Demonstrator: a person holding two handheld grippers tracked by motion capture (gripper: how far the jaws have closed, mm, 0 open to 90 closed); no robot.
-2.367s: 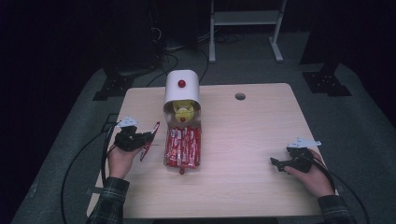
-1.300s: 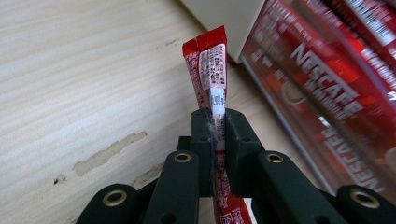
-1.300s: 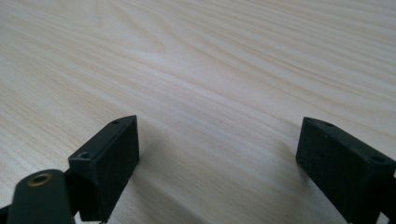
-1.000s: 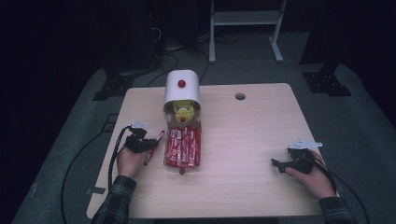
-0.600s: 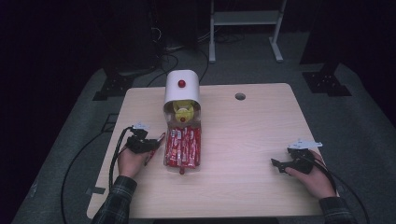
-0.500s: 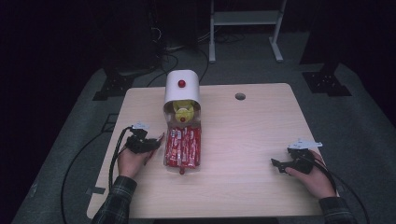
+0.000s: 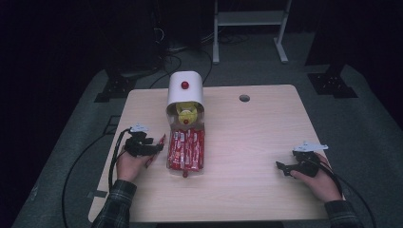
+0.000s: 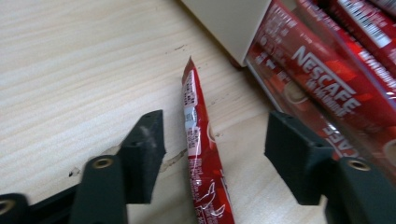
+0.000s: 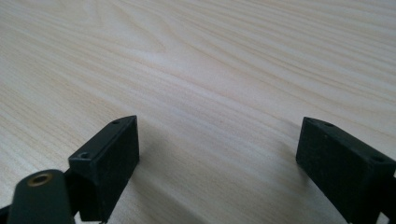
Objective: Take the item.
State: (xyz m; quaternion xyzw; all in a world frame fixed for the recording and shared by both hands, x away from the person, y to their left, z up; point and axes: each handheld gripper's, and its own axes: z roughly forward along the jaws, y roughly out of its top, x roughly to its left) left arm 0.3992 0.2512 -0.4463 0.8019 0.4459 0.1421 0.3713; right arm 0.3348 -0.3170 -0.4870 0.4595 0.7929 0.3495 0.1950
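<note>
The left gripper (image 8: 208, 154) stood with its jaws apart, having just been opening; a single red sachet (image 8: 201, 154) lay between the pads, and neither pad pressed on it. In the high view the sachet (image 7: 156, 149) rested on the table (image 7: 247, 142) just left of the clear dispenser tray (image 7: 186, 151), outside it. Risk: if the left gripper (image 7: 154, 148) were drawn back carelessly, a pad could catch the thin foil and drag the sachet farther from the tray. A re-grip near the crimped tip could let it pivot or slip. The sachet was a slim red stick with white print, lying flat, its pointed end aimed toward the tray's corner. The tray held a row of like red sachets below a white domed dispenser (image 7: 185, 88). The right gripper (image 7: 284, 167) rested on bare table, its jaws wide and empty.
</note>
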